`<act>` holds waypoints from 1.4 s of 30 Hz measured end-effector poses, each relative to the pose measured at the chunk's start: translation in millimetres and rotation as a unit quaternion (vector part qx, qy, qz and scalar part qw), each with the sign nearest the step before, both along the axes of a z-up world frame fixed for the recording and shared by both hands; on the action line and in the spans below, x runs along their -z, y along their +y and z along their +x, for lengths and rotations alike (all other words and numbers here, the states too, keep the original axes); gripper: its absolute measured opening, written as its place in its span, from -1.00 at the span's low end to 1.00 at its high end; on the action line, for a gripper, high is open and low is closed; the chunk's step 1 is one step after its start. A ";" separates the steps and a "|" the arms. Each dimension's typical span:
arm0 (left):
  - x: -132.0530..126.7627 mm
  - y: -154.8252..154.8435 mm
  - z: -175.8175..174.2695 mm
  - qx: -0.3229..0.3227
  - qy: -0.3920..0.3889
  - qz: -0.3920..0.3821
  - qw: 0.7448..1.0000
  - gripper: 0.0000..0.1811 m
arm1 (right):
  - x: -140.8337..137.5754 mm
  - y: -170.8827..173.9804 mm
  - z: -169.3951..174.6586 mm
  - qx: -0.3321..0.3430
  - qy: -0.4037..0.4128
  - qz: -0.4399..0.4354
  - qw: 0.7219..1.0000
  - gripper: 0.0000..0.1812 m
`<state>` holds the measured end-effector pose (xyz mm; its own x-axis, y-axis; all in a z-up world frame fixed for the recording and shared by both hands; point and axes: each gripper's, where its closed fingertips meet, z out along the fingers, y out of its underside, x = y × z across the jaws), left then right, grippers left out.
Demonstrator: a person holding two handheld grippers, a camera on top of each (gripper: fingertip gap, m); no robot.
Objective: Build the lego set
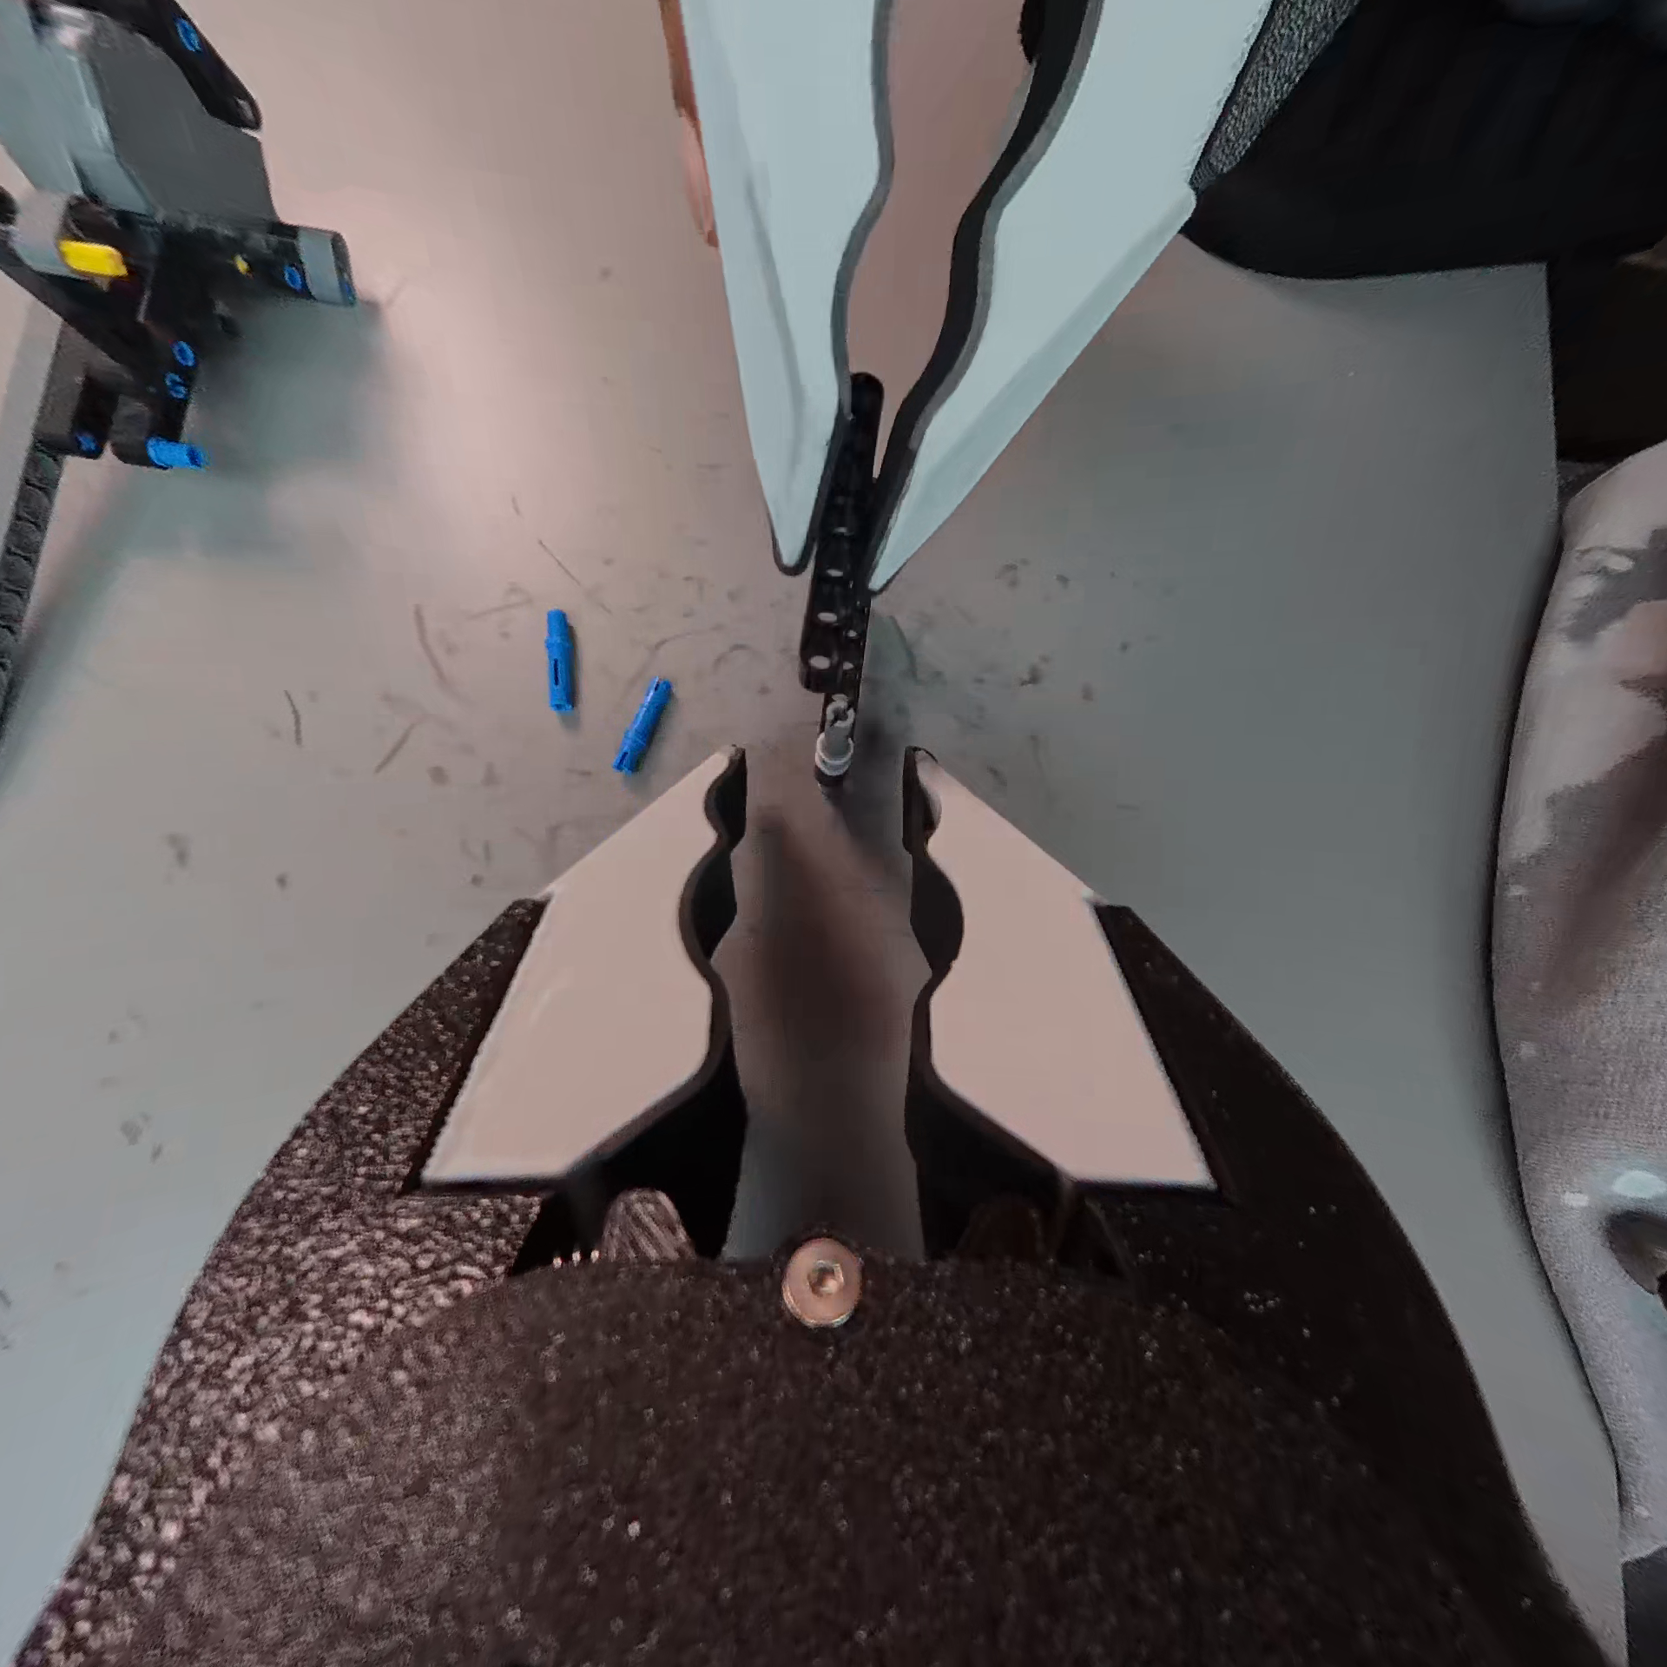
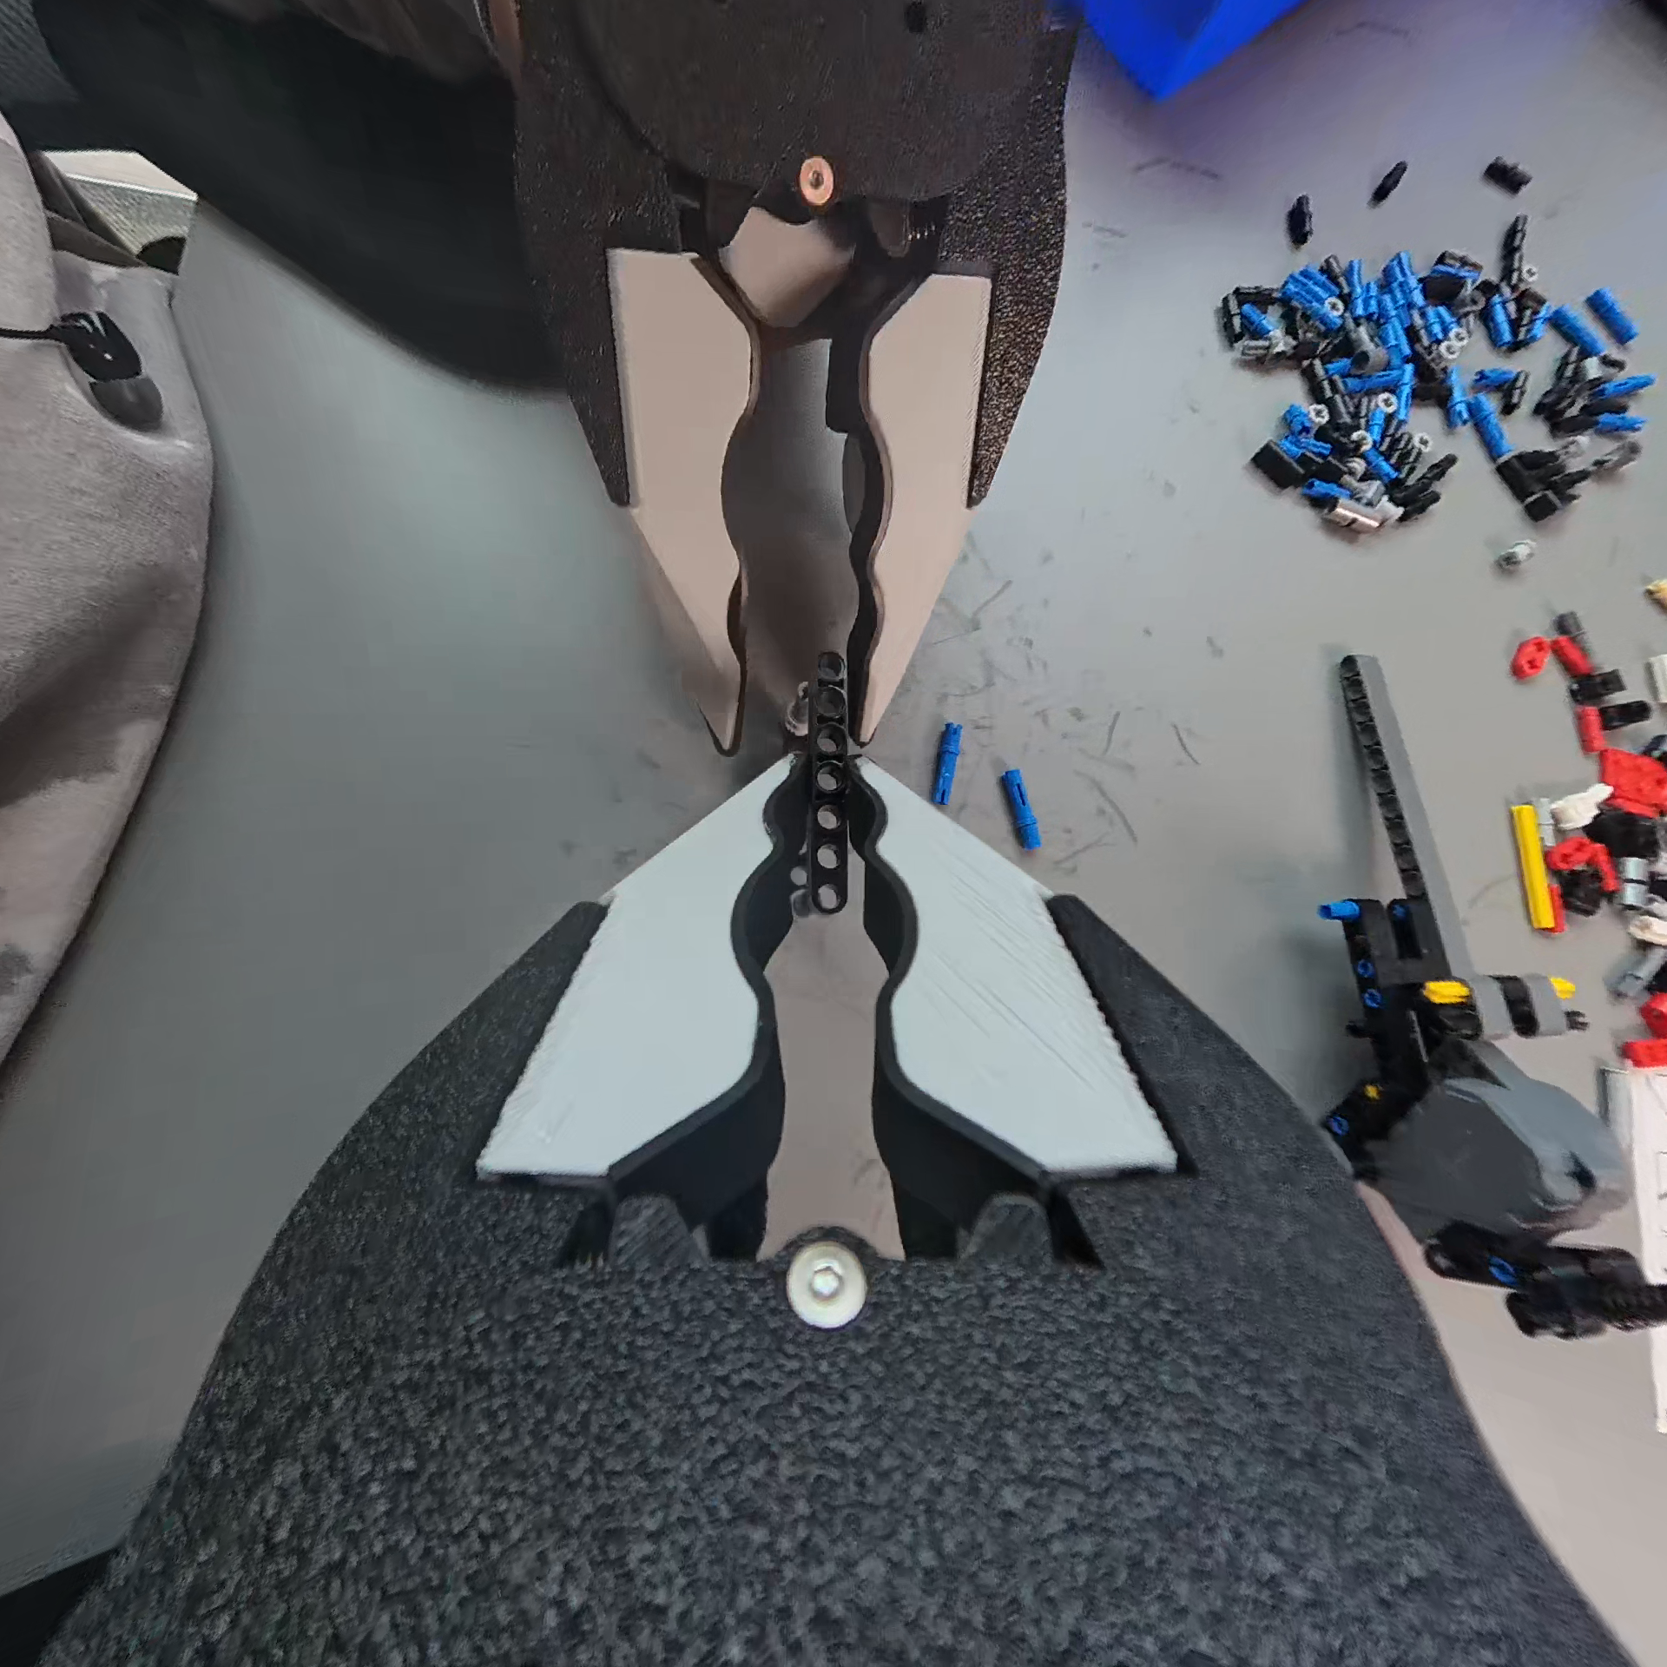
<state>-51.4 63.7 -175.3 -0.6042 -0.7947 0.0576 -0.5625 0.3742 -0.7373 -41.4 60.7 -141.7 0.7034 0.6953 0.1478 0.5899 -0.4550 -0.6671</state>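
My right gripper (image 2: 830,767) is shut on a black beam with holes (image 2: 828,816), held edge-up just above the grey table (image 2: 361,812). In the left wrist view it comes in from the top (image 1: 834,568), with the beam (image 1: 837,622) sticking out past its tips. My left gripper (image 1: 825,756) is open and faces it tip to tip. It also shows in the right wrist view (image 2: 794,735). A small grey pin (image 1: 834,747) sits between the left fingertips at the beam's end, not gripped. It also shows in the right wrist view (image 2: 796,705).
Two loose blue pins (image 1: 560,661) (image 1: 642,724) lie on the table beside the grippers. A partly built black and grey model (image 2: 1443,1037) lies to one side. A pile of blue and black pins (image 2: 1443,379), red pieces (image 2: 1615,785) and a blue bin (image 2: 1173,36) lie beyond. One gripper's finger ends stand about 4 cm off the other's.
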 end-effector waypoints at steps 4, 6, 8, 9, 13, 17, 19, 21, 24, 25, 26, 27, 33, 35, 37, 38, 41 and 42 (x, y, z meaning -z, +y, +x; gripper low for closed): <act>5.3 -5.1 0.1 0.010 0.004 0.006 1.000 -0.72 | 2.0 -1.2 -2.1 0.007 0.008 -0.006 1.000 -0.91; 7.4 -5.0 1.3 0.009 0.005 0.008 1.000 -0.75 | 3.3 -1.4 -2.6 0.007 0.007 -0.007 1.000 -0.91; 9.1 -5.8 2.1 0.010 0.008 0.008 1.000 -0.78 | 6.0 -2.1 -1.9 0.006 0.003 -0.011 1.000 -0.91; 8.5 -6.3 2.6 0.011 0.006 0.007 1.000 -0.80 | 7.9 -2.7 -1.4 0.006 0.001 -0.015 1.000 -0.91; 9.4 -6.9 3.6 0.013 0.007 0.011 1.000 -0.89 | 9.2 -3.3 -1.4 0.005 0.003 -0.019 1.000 -0.92; 10.1 -6.6 3.9 0.011 0.008 0.012 1.000 -0.90 | 9.7 -3.2 -1.5 0.004 -0.010 -0.020 1.000 -0.92; 10.2 -6.7 3.9 0.011 0.009 0.011 1.000 -0.91 | 10.0 -2.5 -1.2 0.007 -0.015 -0.022 1.000 -0.92; 10.3 -6.6 4.1 0.011 0.007 0.014 1.000 -0.91 | 10.2 -2.8 -1.2 0.012 -0.008 -0.033 0.999 -0.92; 10.4 -7.1 4.2 0.012 0.003 0.019 1.000 -0.91 | 10.4 -3.8 -0.7 0.017 0.002 -0.052 0.999 -0.92; 10.5 -7.4 4.2 0.014 0.002 0.021 1.000 -0.91 | 10.4 -4.1 -0.5 0.018 0.005 -0.060 0.998 -0.92; 10.5 -7.7 4.3 0.015 0.001 0.022 1.000 -0.91 | 10.6 -4.5 -0.6 0.019 0.010 -0.069 0.997 -0.92; 10.5 -8.0 4.4 0.016 0.000 0.024 1.000 -0.91 | 10.5 -4.6 -0.6 0.018 0.014 -0.078 0.997 -0.92; 10.6 -8.2 4.5 0.018 -0.006 0.031 0.999 -0.91 | 11.6 -5.8 -1.1 -0.002 0.007 -0.121 0.993 -0.92; 10.6 -8.1 4.5 0.018 -0.008 0.035 0.999 -0.91 | 11.9 -6.3 -2.0 -0.008 0.005 -0.132 0.991 -0.92; 10.6 -8.3 4.4 0.018 -0.011 0.038 0.999 -0.91 | 12.3 -6.7 -2.8 -0.012 -0.006 -0.134 0.991 -0.92; 10.6 -8.2 4.3 0.019 -0.011 0.039 0.999 -0.91 | 12.5 -6.6 -2.1 -0.011 -0.012 -0.134 0.991 -0.92; 10.7 -8.3 4.3 0.018 -0.007 0.033 0.999 -0.91 | 12.9 -6.7 -0.7 -0.013 -0.044 -0.128 0.991 -0.92; 10.7 -8.3 4.3 0.017 -0.004 0.030 0.999 -0.91 | 13.1 -6.7 -0.3 -0.015 -0.054 -0.129 0.990 -0.92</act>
<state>-47.0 55.4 -185.9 -0.6311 -0.7757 0.0051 -0.5424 0.4366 -0.7178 -41.7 54.0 -154.8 0.6709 0.7406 0.0361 0.6678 -0.5824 -0.4636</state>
